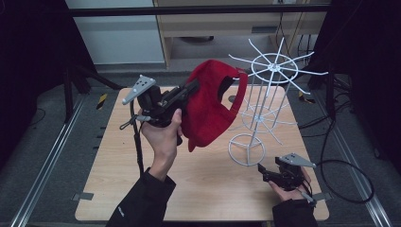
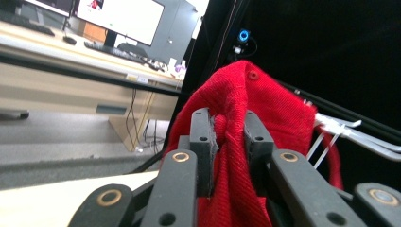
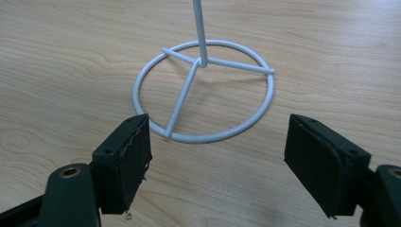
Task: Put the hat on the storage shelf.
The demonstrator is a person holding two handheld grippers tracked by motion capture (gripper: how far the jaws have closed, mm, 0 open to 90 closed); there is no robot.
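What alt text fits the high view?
The left gripper, shut on a red cap, holds it up against an arm of a white wire rack standing on a wooden table. The right gripper rests open on the table by the rack's ring base.

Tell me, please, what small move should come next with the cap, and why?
Probably open the left gripper slowly. The cap already hangs by its back strap on an arm of the rack, yet the pads still pinch its cloth. The right gripper waits open at the rack's base.
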